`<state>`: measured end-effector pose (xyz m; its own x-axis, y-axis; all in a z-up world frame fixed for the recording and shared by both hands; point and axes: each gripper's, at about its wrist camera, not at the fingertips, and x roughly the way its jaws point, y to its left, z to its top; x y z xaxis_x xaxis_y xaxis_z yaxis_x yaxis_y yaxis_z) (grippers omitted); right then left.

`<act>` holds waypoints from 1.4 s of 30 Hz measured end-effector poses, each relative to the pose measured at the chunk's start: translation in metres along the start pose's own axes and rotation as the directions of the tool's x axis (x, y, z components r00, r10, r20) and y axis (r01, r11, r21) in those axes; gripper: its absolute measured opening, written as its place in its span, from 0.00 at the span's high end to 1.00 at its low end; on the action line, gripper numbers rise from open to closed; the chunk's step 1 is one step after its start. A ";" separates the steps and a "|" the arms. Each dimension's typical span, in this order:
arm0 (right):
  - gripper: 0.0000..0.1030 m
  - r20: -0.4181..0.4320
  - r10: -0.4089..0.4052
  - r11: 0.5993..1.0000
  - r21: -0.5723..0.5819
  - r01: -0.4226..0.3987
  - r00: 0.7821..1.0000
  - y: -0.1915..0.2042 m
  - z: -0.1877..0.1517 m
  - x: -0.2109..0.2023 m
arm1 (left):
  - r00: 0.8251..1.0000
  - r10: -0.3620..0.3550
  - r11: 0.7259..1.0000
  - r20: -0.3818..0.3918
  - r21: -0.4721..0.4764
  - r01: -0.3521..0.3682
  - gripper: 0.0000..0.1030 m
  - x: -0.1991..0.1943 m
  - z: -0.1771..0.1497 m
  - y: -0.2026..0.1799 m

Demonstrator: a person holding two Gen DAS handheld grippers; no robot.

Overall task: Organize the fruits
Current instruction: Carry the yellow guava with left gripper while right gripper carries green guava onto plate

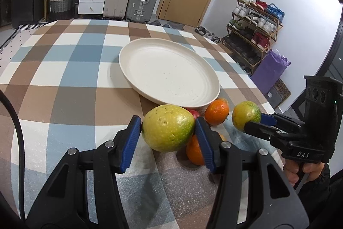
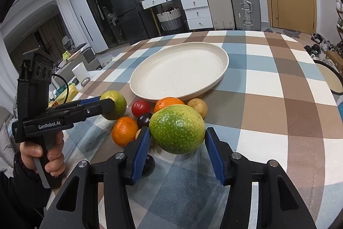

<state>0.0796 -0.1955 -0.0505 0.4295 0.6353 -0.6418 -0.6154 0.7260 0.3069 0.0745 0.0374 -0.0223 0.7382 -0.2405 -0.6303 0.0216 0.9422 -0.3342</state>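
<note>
your l gripper (image 1: pixel 168 132) is clenched on a round yellow-green fruit (image 1: pixel 167 128) w/ pitted, dimpled skin, ribbed blue pads (image 1: pixel 133 138) pressing both sides, lifted just above the checked tablecloth (image 1: pixel 64 78). your r gripper (image 2: pixel 178 138) grips a greener speckled fruit (image 2: pixel 178 128) the same way. both sit just in front of the shallow round cream plate (image 1: pixel 167 70), w/ two glossy oranges (image 2: pixel 124 130), a red plum (image 2: pixel 140 107), a dark plum (image 2: pixel 144 119) & a tan fruit (image 2: pixel 198 107) clustered btwn.
</note>
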 end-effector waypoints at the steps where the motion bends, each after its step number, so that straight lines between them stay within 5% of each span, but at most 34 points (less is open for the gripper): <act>1: 0.49 0.008 0.003 1.000 0.001 -0.003 1.000 0.000 0.001 -0.002 | 1.000 -0.003 1.000 0.003 -0.002 0.003 0.52 -0.002 0.002 0.000; 12: 0.48 0.091 -0.003 1.000 -0.007 0.003 0.996 -0.002 0.030 -0.013 | 0.997 0.025 0.999 0.070 0.042 -0.028 0.52 -0.011 0.029 -0.012; 25: 0.48 0.086 0.002 1.000 -0.024 0.000 0.996 -0.008 0.062 0.009 | 0.994 0.061 0.995 0.092 0.068 -0.067 0.52 0.016 0.059 -0.018; 29: 0.48 0.077 0.004 1.000 -0.029 -0.001 0.997 -0.009 0.069 0.019 | 0.994 0.071 0.995 0.084 0.062 -0.076 0.57 0.028 0.064 -0.013; 31: 0.48 0.073 0.001 0.999 -0.032 0.002 0.997 -0.010 0.070 0.025 | 0.995 0.069 0.995 0.071 0.060 -0.073 0.70 0.035 0.065 -0.011; 42: 0.48 0.033 0.000 1.000 0.001 0.000 0.999 -0.018 0.066 0.045 | 0.995 0.103 0.989 0.008 0.104 -0.103 0.71 0.063 0.053 -0.010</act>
<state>0.1537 -0.1624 -0.0382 0.4511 0.6440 -0.6179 -0.6152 0.7259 0.3075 0.1564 0.0253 -0.0219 0.7418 -0.1402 -0.6558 0.0150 0.9811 -0.1928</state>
